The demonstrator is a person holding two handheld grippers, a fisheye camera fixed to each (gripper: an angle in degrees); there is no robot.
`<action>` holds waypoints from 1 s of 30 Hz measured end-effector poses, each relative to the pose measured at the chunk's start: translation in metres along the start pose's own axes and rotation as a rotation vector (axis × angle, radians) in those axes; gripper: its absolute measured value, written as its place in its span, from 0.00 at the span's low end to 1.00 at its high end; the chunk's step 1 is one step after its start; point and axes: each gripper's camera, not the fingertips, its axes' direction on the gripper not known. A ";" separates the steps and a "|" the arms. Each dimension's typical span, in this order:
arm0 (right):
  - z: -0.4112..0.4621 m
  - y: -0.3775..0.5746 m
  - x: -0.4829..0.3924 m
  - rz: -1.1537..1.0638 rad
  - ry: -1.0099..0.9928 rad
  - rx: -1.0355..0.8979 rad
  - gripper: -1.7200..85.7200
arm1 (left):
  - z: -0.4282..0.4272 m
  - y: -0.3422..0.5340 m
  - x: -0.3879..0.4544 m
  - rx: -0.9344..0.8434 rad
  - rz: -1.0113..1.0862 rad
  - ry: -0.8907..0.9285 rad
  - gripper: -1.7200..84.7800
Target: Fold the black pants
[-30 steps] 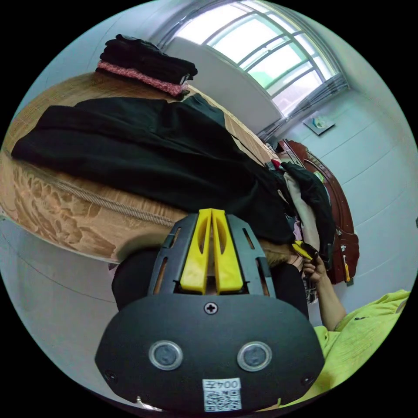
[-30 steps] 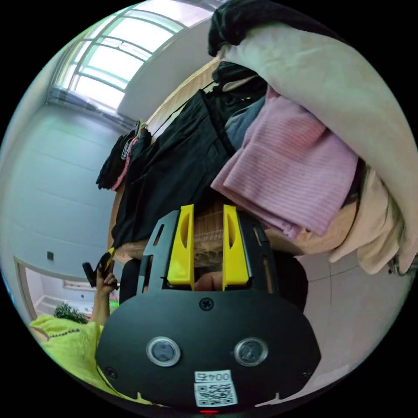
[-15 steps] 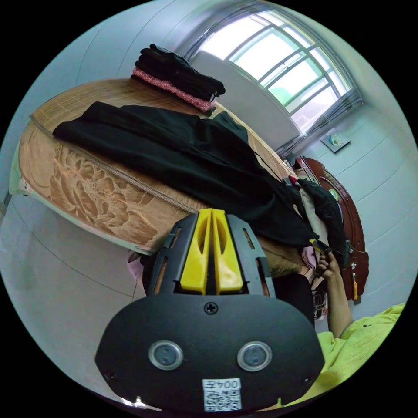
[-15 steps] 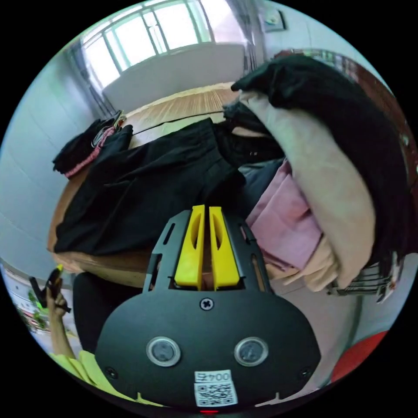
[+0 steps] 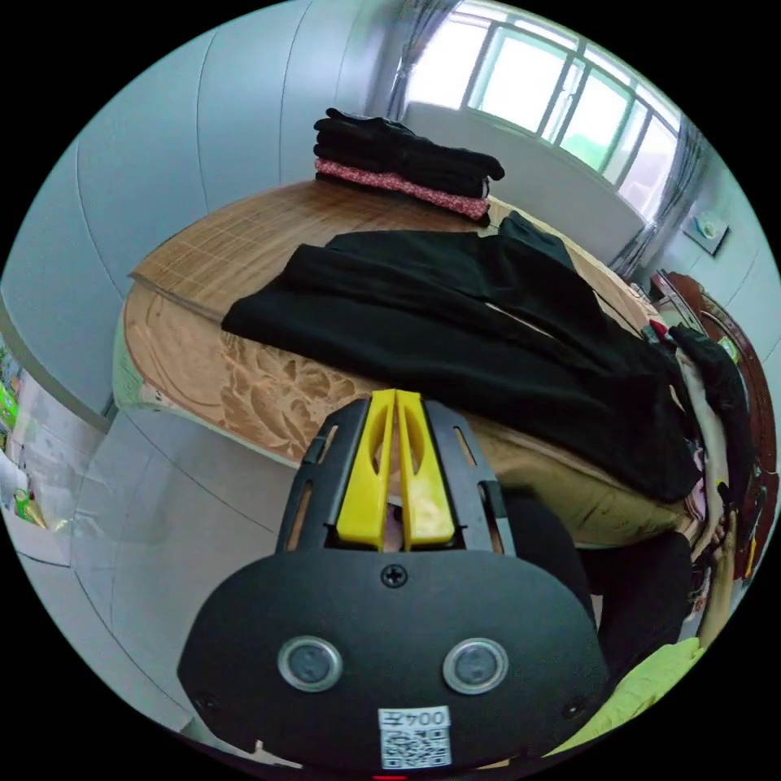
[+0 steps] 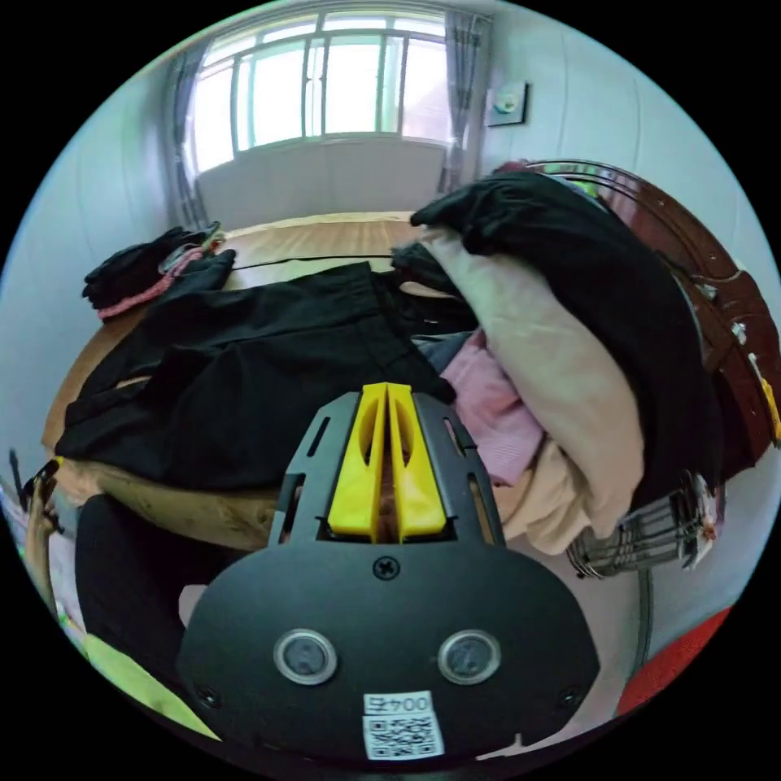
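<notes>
I hold my left claw (image 5: 395, 400) up in front of the bed (image 5: 203, 268), off the cloth, its two yellow jaws pressed together on nothing. My right claw (image 6: 387, 394) is up the same way, jaws together, empty too. On the one bed, the one pair of black pants (image 5: 488, 342) lies spread flat along the near edge. One heap of loose clothes (image 6: 569, 358) sits beside them. One small folded stack (image 5: 403, 159) rests at the far side.
</notes>
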 end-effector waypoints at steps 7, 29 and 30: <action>0.041 0.026 -0.090 -0.097 -0.326 -0.080 0.07 | 0.027 -0.026 -0.079 0.085 -0.354 -0.060 0.11; 0.130 0.069 -0.210 -0.346 -0.053 -0.187 0.01 | 0.128 -0.228 -0.013 -0.355 0.279 -0.216 0.04; 0.131 0.069 -0.211 -0.343 -0.054 -0.188 0.01 | 0.123 -0.250 -0.020 -0.358 0.205 -0.156 0.03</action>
